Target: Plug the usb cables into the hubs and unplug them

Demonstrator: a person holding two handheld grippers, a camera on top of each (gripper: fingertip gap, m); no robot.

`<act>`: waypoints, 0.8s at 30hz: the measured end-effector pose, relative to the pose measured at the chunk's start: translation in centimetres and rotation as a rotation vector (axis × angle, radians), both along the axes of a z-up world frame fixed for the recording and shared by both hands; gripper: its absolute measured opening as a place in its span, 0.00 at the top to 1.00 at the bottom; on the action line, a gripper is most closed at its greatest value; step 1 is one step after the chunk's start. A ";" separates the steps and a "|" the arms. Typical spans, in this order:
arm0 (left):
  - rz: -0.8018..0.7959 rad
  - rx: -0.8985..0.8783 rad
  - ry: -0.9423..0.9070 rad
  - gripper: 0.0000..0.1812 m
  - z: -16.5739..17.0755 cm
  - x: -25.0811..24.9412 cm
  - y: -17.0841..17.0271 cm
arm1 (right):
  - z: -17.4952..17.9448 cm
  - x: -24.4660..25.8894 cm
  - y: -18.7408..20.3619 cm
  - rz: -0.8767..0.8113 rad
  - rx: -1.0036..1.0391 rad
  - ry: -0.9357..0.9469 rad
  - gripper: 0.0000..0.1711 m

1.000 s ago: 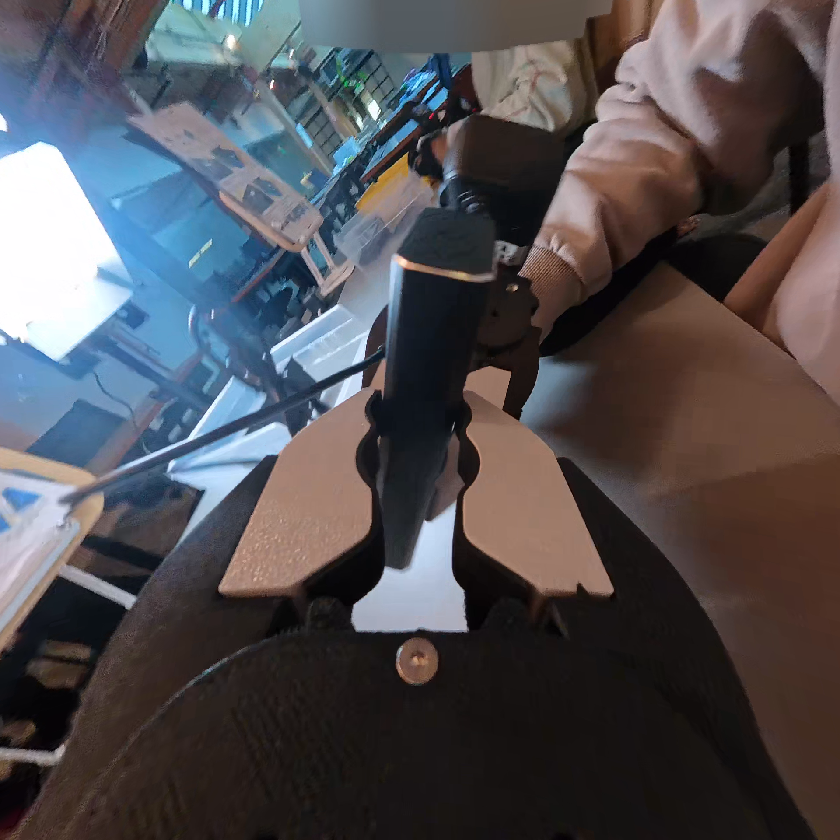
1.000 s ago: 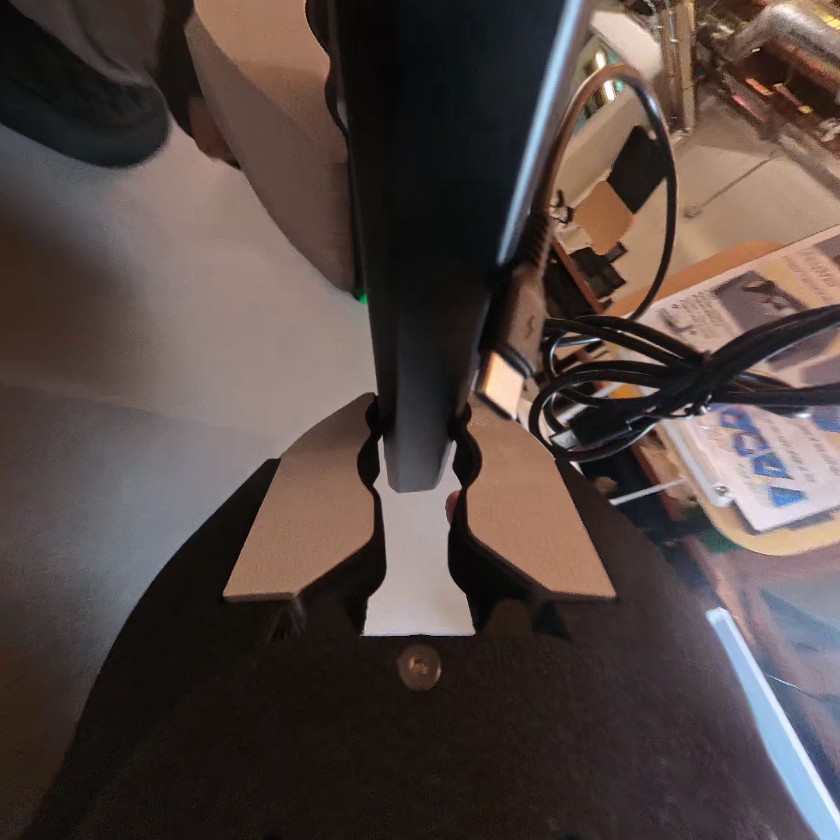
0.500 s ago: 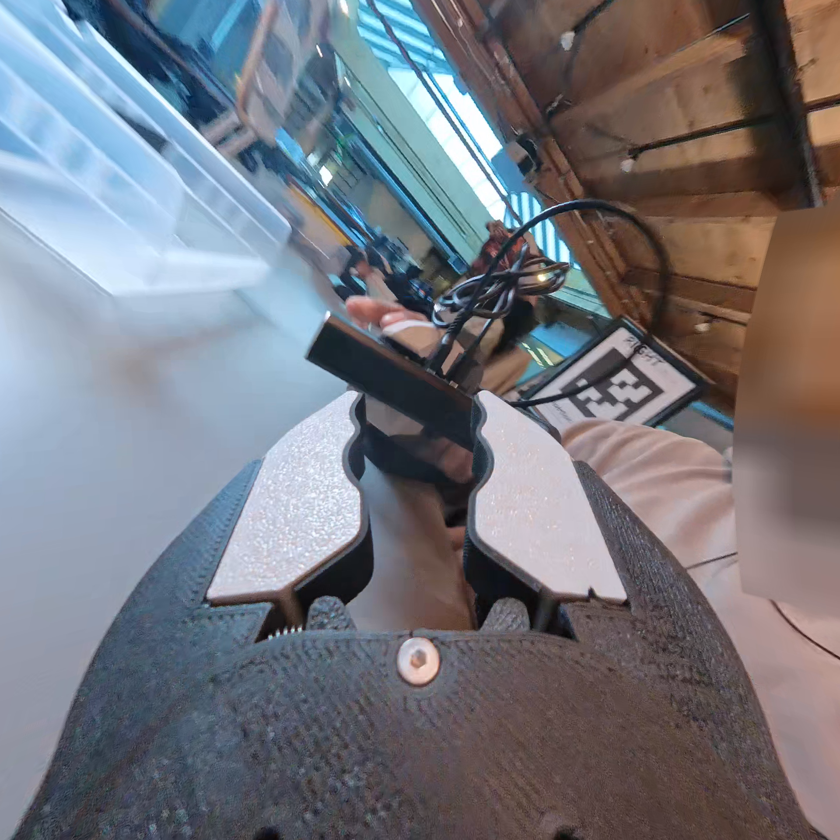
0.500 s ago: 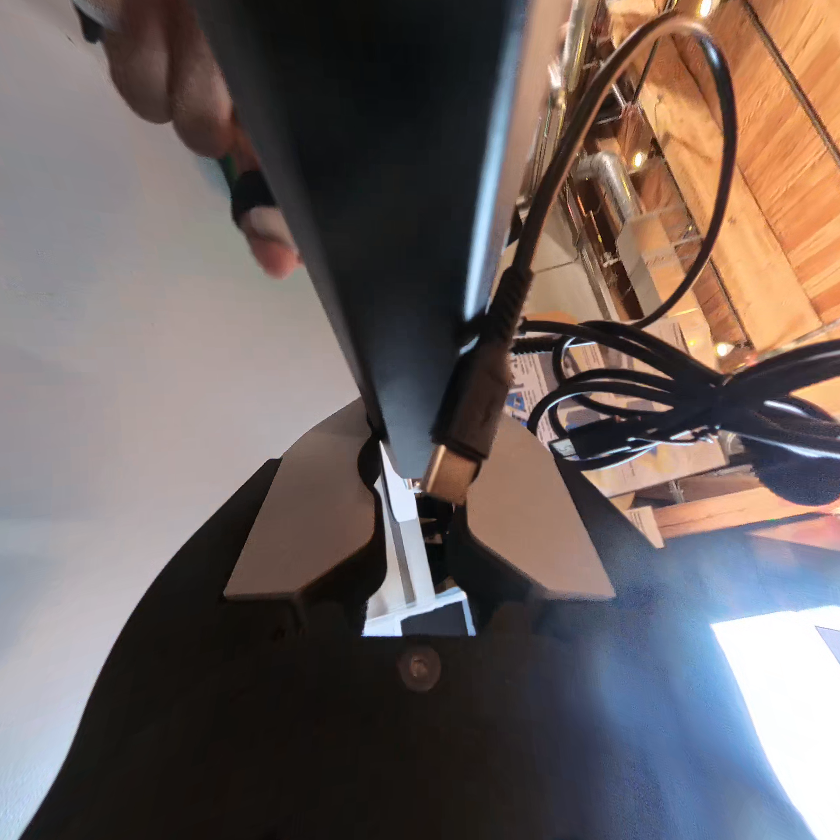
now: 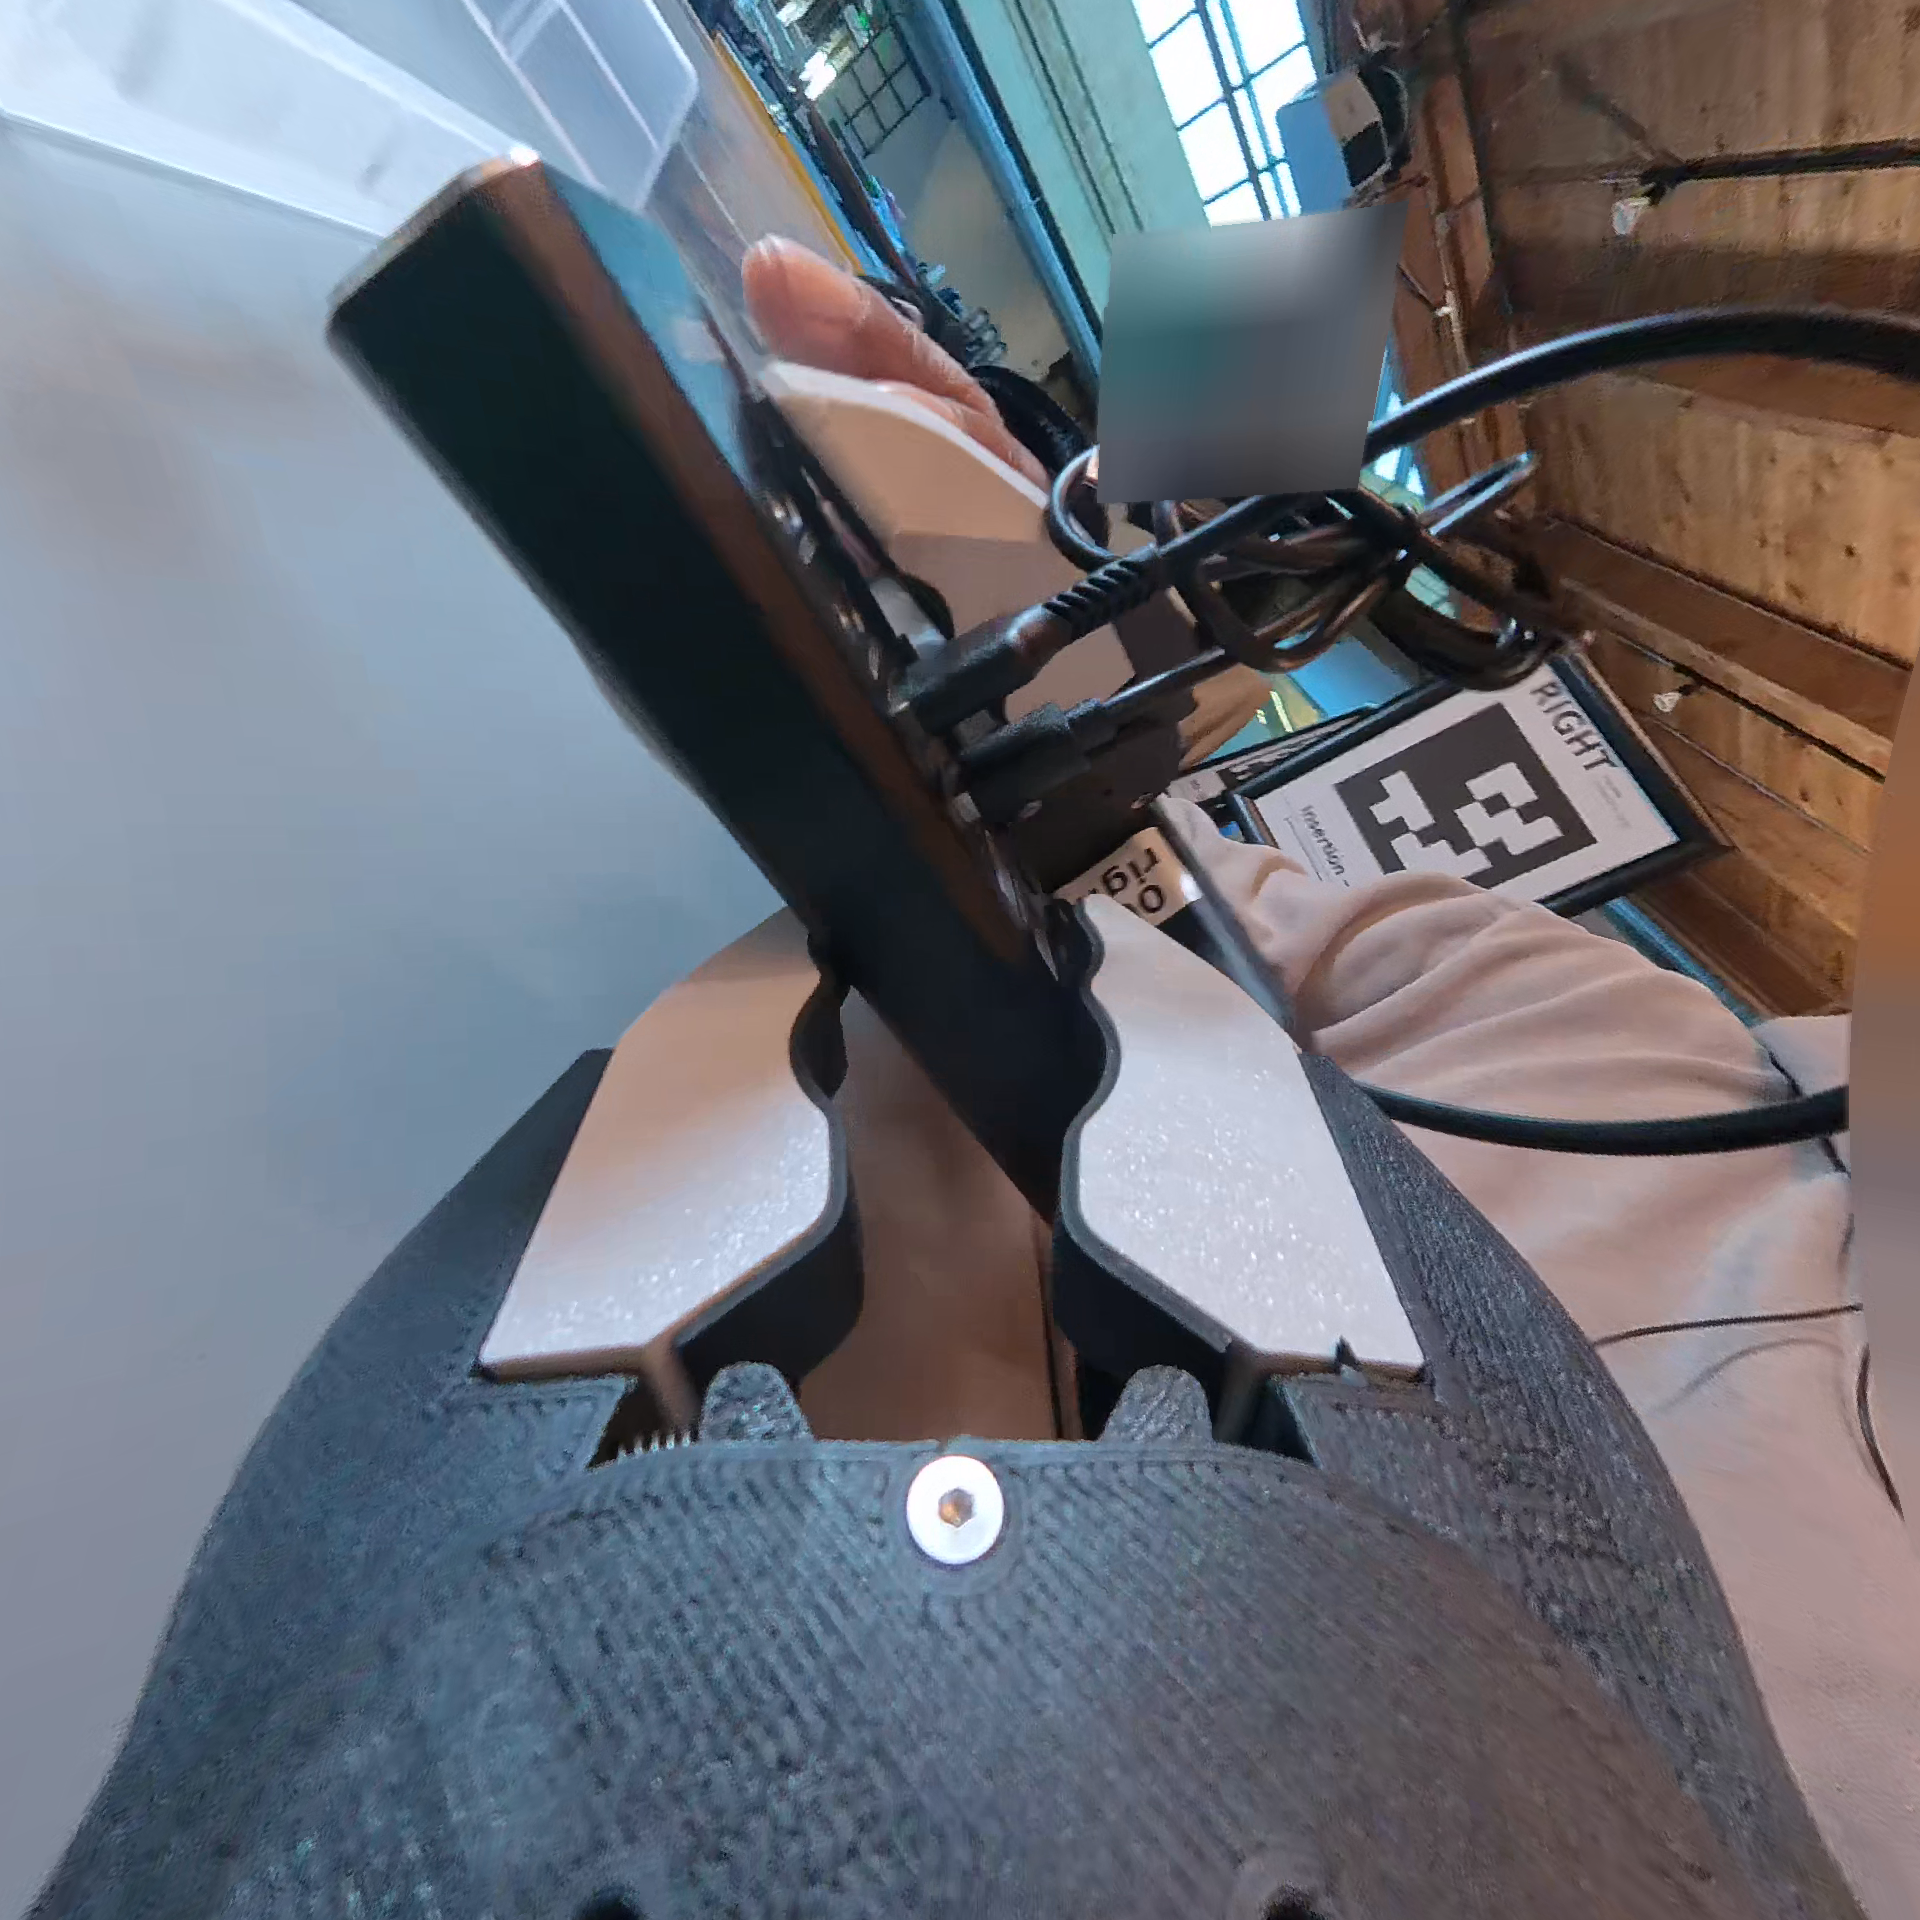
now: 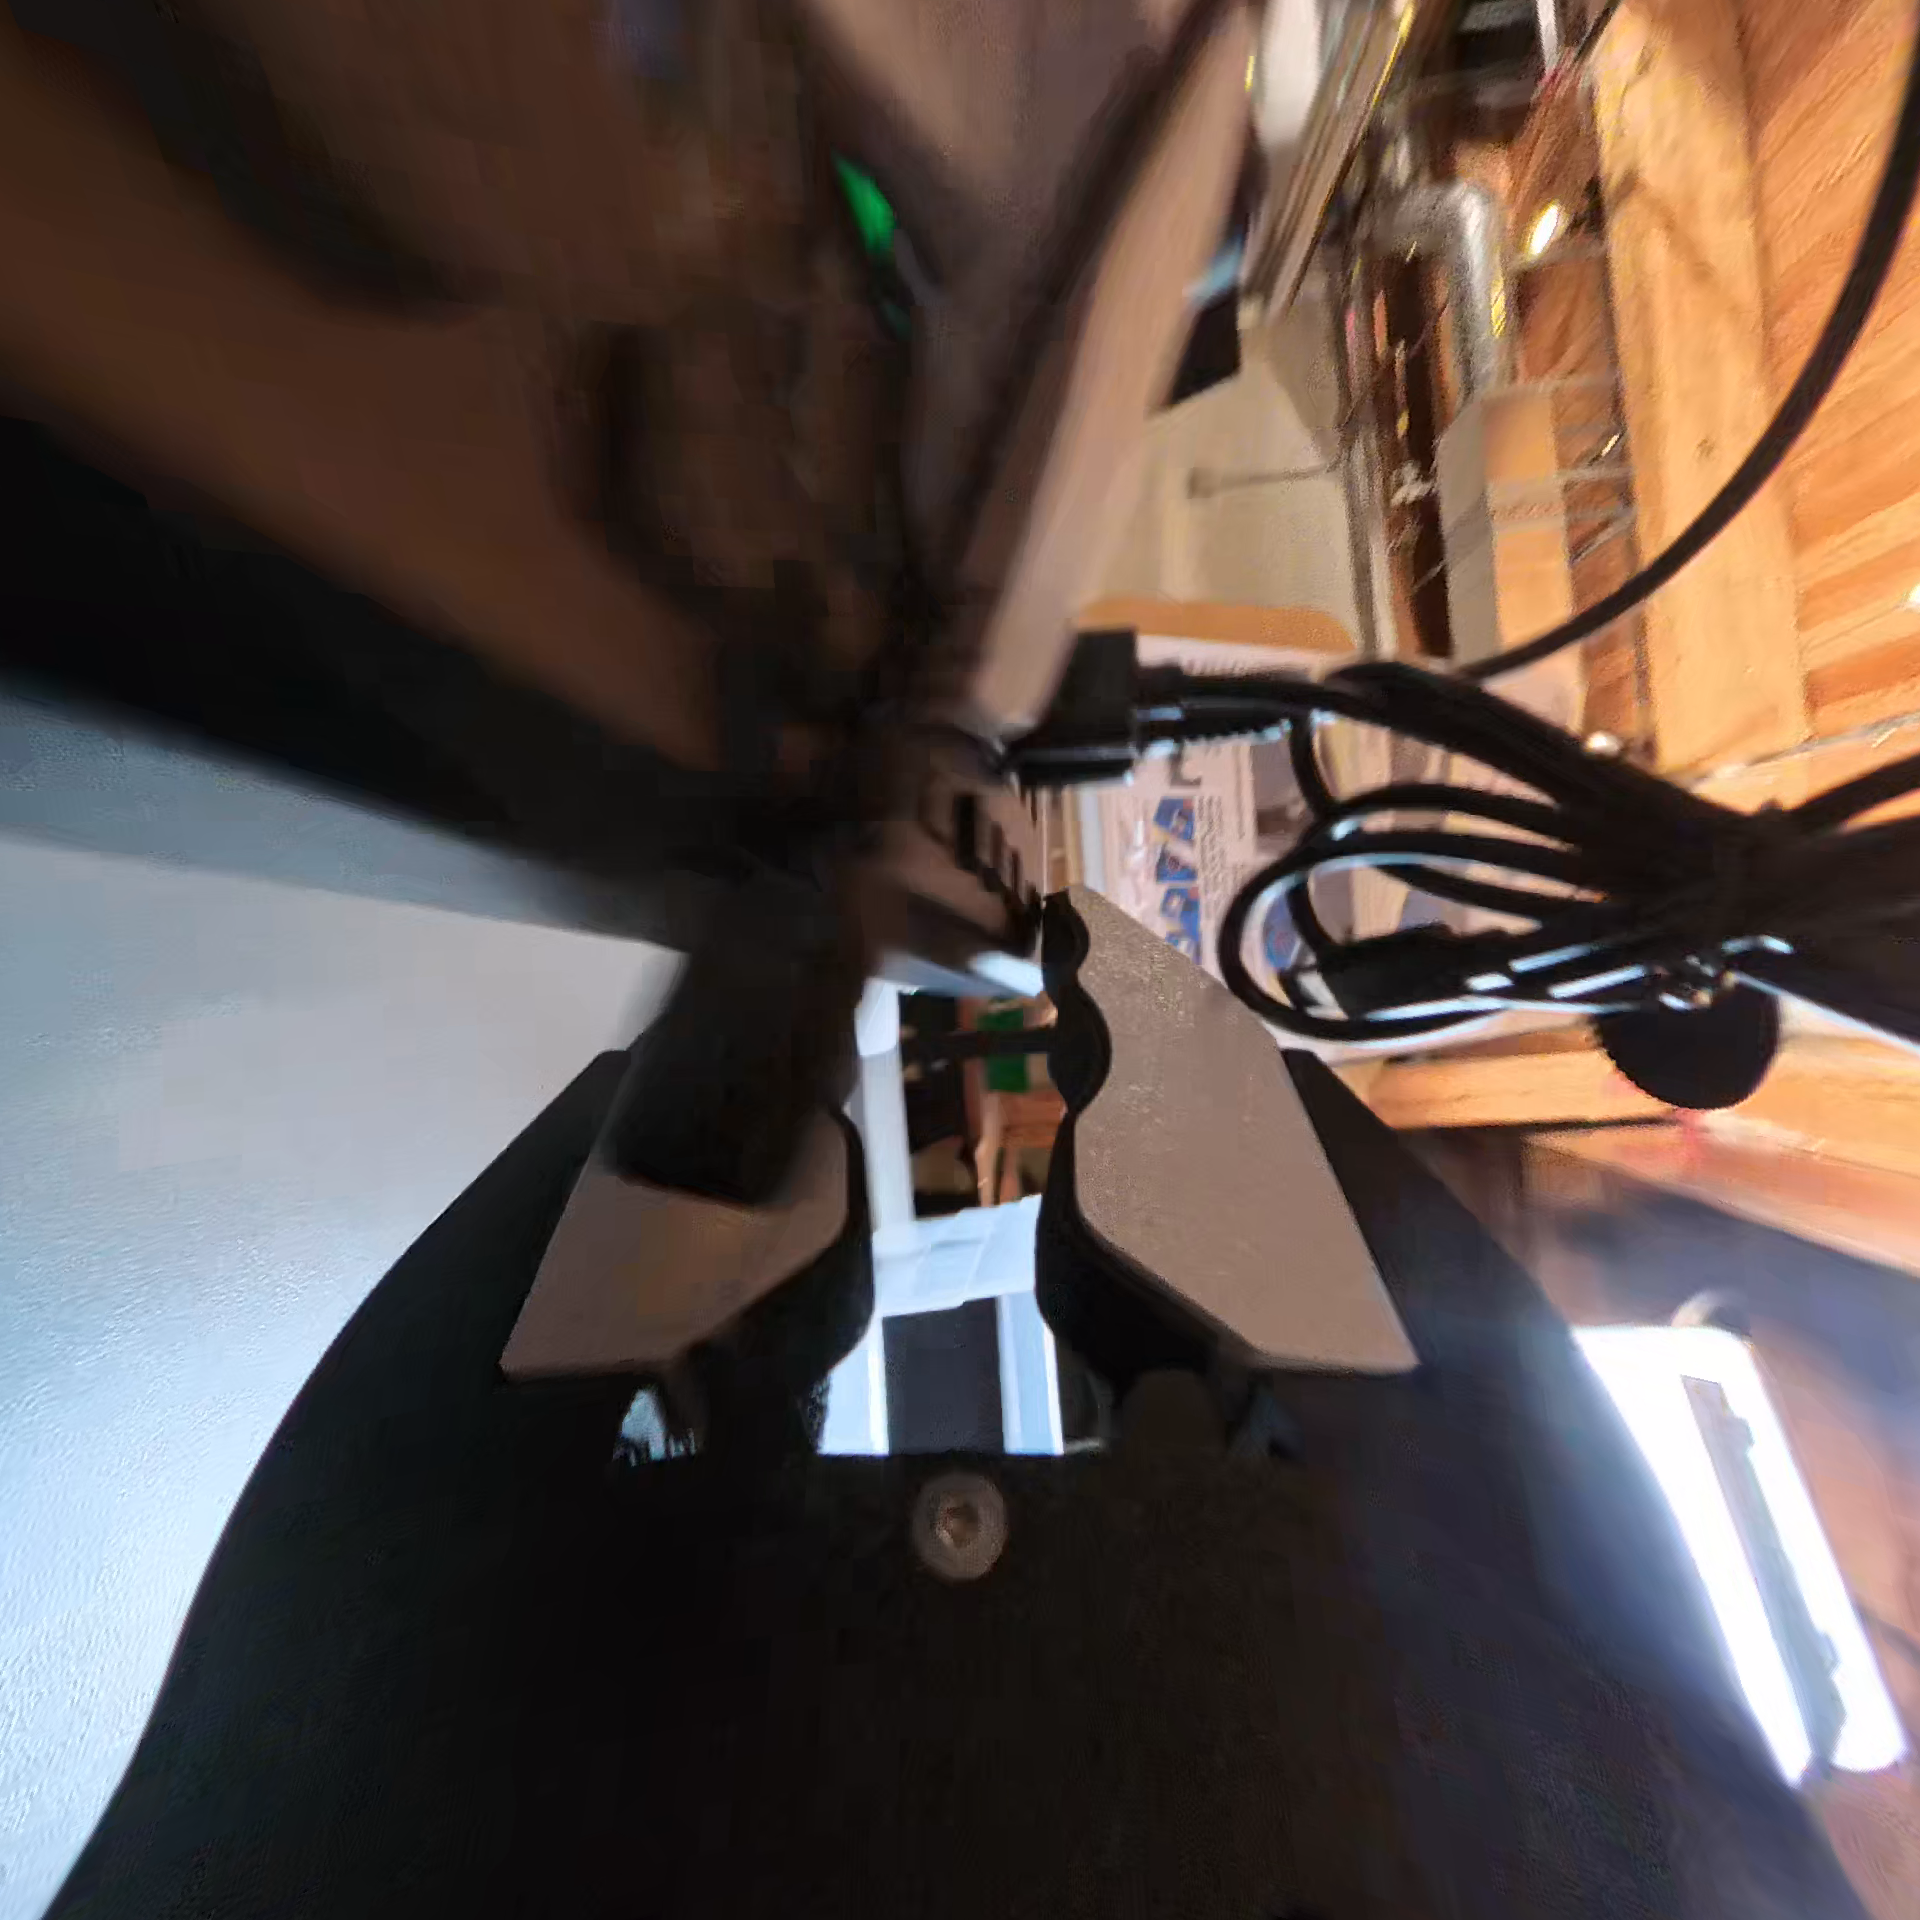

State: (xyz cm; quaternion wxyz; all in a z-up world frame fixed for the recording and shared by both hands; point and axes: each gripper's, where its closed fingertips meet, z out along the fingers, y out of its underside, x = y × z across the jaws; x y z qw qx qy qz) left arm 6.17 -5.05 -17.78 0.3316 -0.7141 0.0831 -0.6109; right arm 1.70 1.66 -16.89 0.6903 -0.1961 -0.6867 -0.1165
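Gripping the black hub (image 5: pixel 665 623), left hand-held gripper (image 5: pixel 951 1049) clenched; right hand-held gripper (image 6: pixel 951 1039) state unclear through blur

Long black usb hub (image 5: pixel 665 644), tilted steeply, running from upper left of the frame down to centre, lower end pinched between the fingers (image 5: pixel 1205 1174). Two black usb plugs (image 5: pixel 987 665) seated in its right edge, mid-frame. Cables (image 5: pixel 1330 582) bundled in loops at upper right. Right wrist view too blurry, just the same cable bundle (image 6: pixel 1538 894) at right.
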 end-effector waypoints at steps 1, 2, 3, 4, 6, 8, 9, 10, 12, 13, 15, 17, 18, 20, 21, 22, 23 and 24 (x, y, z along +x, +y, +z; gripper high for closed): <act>0.022 0.006 0.027 0.78 -0.2 -0.5 0.3 | 0.0 0.1 0.6 -0.024 -0.045 -0.005 0.80; 0.048 0.015 0.055 0.79 -0.4 -1.1 0.7 | 0.0 0.4 1.1 -0.037 -0.083 -0.006 0.79; 0.083 0.022 0.080 0.79 -0.6 -1.9 1.2 | 0.2 0.7 1.5 -0.038 -0.122 0.004 0.79; 0.120 0.024 0.098 0.80 -0.7 -2.8 1.7 | 0.3 1.1 1.9 -0.031 -0.185 0.018 0.80; 0.196 0.049 0.162 0.80 -0.8 -4.8 2.9 | 0.2 1.8 2.4 0.006 -0.378 0.036 0.82; 0.257 0.115 0.276 0.80 -0.8 -6.4 3.6 | 0.3 2.3 2.0 0.100 -0.597 0.057 0.86; 0.277 0.161 0.352 0.80 -0.7 -6.9 3.8 | 0.8 2.5 1.9 0.134 -0.690 0.090 0.87; 0.294 0.211 0.435 0.80 -0.7 -7.4 4.0 | 1.6 2.7 1.8 0.166 -0.771 0.122 0.87; 0.308 0.302 0.577 0.81 -0.5 -7.7 4.0 | 2.8 3.0 0.9 0.266 -0.950 0.140 0.88; 0.315 0.335 0.623 0.82 -0.3 -7.7 4.0 | 3.6 3.2 0.3 0.325 -1.027 0.153 0.88; 0.323 0.392 0.693 0.85 0.1 -7.8 4.0 | 4.8 3.7 -0.7 0.410 -1.105 0.142 0.87; 0.311 0.408 0.735 0.85 0.1 -7.6 3.8 | 5.0 3.8 -1.7 0.421 -1.066 0.086 0.85; 0.314 0.415 0.731 0.85 0.1 -7.5 3.9 | 4.6 3.6 -2.3 0.409 -1.027 0.041 0.83; 0.309 0.413 0.721 0.85 0.2 -7.2 4.0 | 3.8 2.8 -3.2 0.364 -0.903 0.011 0.82; 0.311 0.421 0.739 0.85 0.1 -7.2 4.1 | 3.7 2.4 -3.5 0.349 -0.842 0.016 0.82; 0.317 0.436 0.771 0.85 0.0 -7.4 4.2 | 3.8 2.0 -3.7 0.332 -0.800 0.026 0.82; 0.318 0.447 0.799 0.85 -0.1 -7.5 4.2 | 4.0 1.6 -4.0 0.324 -0.777 0.032 0.82; 0.317 0.453 0.810 0.85 -0.2 -7.4 4.2 | 4.1 1.3 -4.3 0.326 -0.765 0.026 0.82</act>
